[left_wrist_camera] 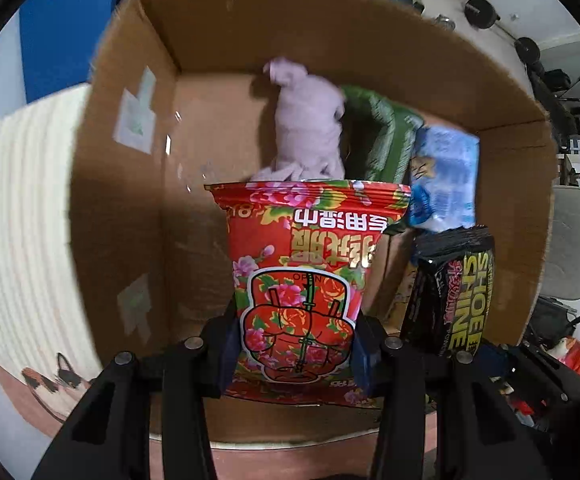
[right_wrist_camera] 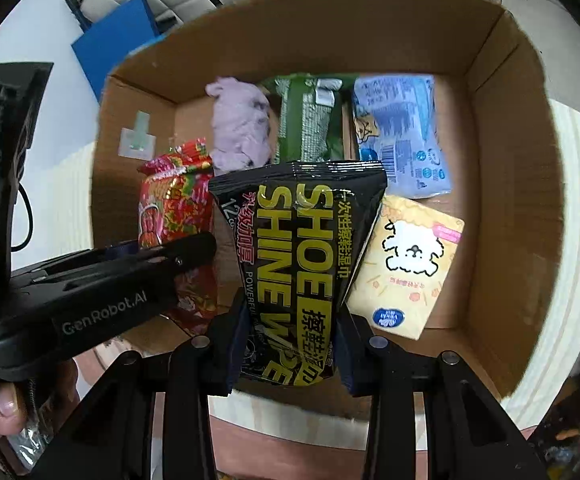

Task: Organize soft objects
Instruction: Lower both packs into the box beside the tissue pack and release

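My left gripper [left_wrist_camera: 296, 354] is shut on a red floral wipes pack [left_wrist_camera: 306, 264] and holds it upright over the open cardboard box [left_wrist_camera: 122, 184]. My right gripper [right_wrist_camera: 290, 344] is shut on a black Shoe Shine wipes pack [right_wrist_camera: 298, 248], held above the box [right_wrist_camera: 530, 184]. The red pack [right_wrist_camera: 176, 204] and the left gripper's body show at the left of the right wrist view. The black pack [left_wrist_camera: 450, 292] shows at the right of the left wrist view. Inside the box lie a lilac cloth [right_wrist_camera: 240, 128], a green pack [right_wrist_camera: 308, 120], a blue pack [right_wrist_camera: 404, 136] and a yellow tissue pack [right_wrist_camera: 408, 264].
The box stands on a round pale wooden table [left_wrist_camera: 22, 216]. A blue panel [right_wrist_camera: 118, 44] lies behind the box on the left. A chair [left_wrist_camera: 574, 240] and clutter stand to the right.
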Demonstrator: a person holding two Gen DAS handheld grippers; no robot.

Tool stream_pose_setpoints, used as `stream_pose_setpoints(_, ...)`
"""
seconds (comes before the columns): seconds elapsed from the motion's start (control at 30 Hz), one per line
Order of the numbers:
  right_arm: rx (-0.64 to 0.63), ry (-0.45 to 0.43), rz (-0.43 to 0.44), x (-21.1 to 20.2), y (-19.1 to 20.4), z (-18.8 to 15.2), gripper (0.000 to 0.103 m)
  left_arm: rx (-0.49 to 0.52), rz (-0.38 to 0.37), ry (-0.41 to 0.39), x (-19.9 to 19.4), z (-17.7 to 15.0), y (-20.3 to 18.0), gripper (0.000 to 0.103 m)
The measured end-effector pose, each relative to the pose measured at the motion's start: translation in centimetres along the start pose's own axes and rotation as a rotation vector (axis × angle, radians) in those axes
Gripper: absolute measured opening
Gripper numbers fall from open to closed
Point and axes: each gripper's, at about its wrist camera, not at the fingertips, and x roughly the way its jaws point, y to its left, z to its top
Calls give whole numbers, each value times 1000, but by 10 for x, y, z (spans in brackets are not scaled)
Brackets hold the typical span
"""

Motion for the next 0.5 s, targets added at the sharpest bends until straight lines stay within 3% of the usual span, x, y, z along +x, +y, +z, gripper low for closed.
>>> stream_pose_setpoints(0.17, 4, 40, -16, 20, -2, 11, 44, -20, 18, 52, 22, 7, 8, 44)
stream_pose_setpoints(0.27, 4, 58, -28, 20, 0, 7, 67, -41, -6, 54, 25, 5, 11, 47)
stream_pose_setpoints(0.3, -1, 56, -31, 20, -1, 7, 77, -38, -6, 50, 23, 4, 11, 51)
stream_pose_setpoints(0.33, -6, 57, -31, 20, -1, 7, 79, -24, -2, 43, 22, 3, 9, 59)
stream_pose_setpoints(0.43, -11, 51, -42, 16, -1, 8, 82, -2, 17, 16, 12, 0, 5, 73)
stream_pose_setpoints(0.5, -22, 43, -59, 12, -2, 7, 98, 0, 13, 2, 4, -4, 4, 80)
